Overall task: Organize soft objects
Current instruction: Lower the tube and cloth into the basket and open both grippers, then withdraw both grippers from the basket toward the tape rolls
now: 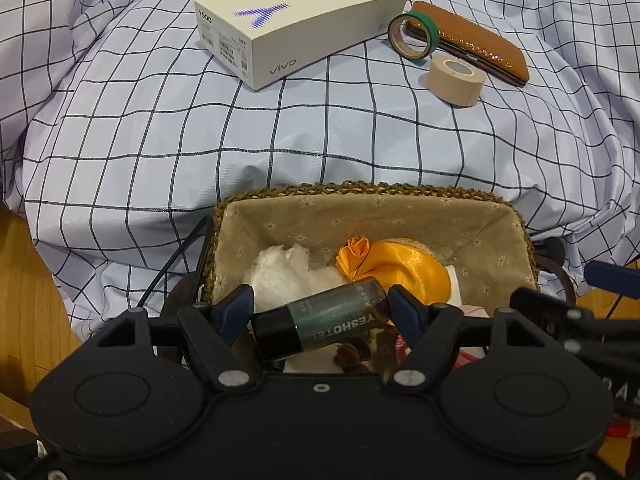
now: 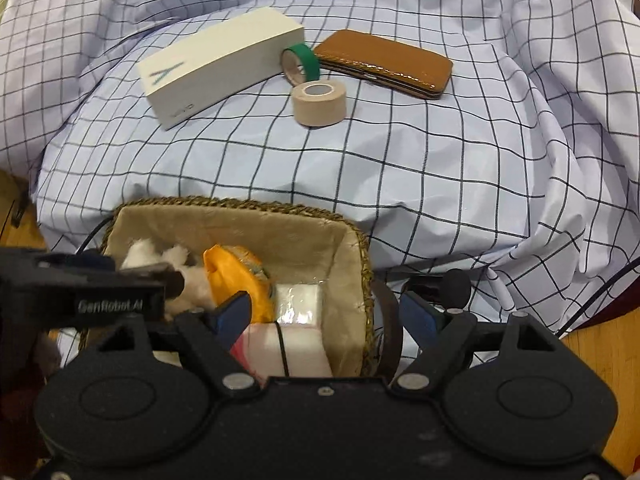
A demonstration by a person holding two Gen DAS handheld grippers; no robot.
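Inside the lined wicker basket (image 1: 504, 236) lay white cotton fluff (image 1: 284, 272) and an orange satin pouch (image 1: 404, 266). Above them the left gripper (image 1: 320, 306) pinched a small dark bottle (image 1: 320, 322) between its fingers. The right gripper (image 2: 326, 314) hung spread, straddling the basket's wall. Beyond, a white phone box (image 1: 296, 24) rested on checked cloth (image 1: 160, 140).

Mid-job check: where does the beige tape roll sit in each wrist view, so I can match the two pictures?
Left wrist: beige tape roll upper right, on the checked cloth, just in front of the brown case.
Right wrist: beige tape roll upper centre, right of the white box.
Shared landmark: green tape roll, standing just behind it in both.
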